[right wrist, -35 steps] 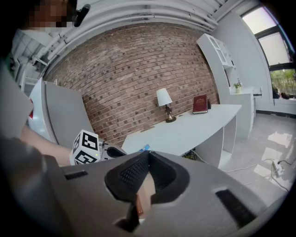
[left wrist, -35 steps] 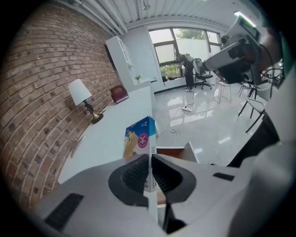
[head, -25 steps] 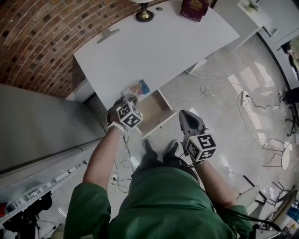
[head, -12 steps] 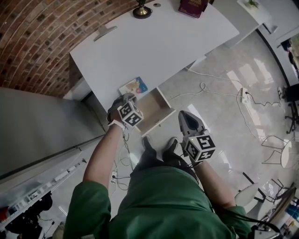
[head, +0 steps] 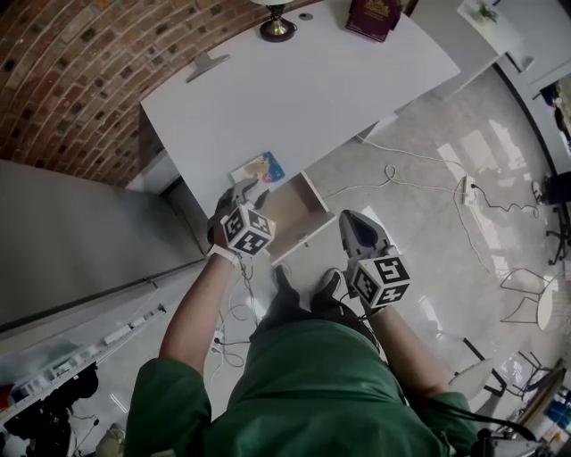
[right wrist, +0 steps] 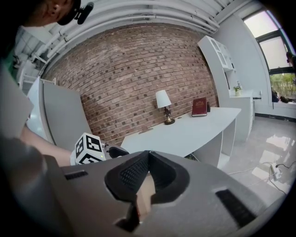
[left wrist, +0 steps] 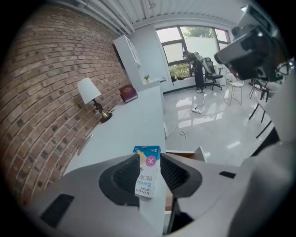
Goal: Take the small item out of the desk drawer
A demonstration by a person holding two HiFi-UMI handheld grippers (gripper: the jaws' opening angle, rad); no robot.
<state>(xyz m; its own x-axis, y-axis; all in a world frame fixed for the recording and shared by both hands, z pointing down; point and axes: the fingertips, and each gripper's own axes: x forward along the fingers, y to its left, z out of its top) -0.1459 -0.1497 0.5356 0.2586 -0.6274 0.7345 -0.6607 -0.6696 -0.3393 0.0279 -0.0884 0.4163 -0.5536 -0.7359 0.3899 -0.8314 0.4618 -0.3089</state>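
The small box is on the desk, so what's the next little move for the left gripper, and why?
Probably draw the left gripper straight back. Its jaws have just opened, and the small box rests on the desk loose between them, so it looks delivered.

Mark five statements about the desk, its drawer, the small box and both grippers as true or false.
1. The desk drawer is pulled open. True.
2. The small blue-and-white box lies inside the drawer. False: it lies on the white desk, near its front edge.
3. The left gripper is clamped on the box. False: its jaws have just been opening and stand apart; the box shows between them, but the pads do not press on it.
4. A lamp stands at the desk's far end. True.
5. The right gripper holds the dark red book. False: its jaws are shut on nothing; the book lies at the desk's far end.
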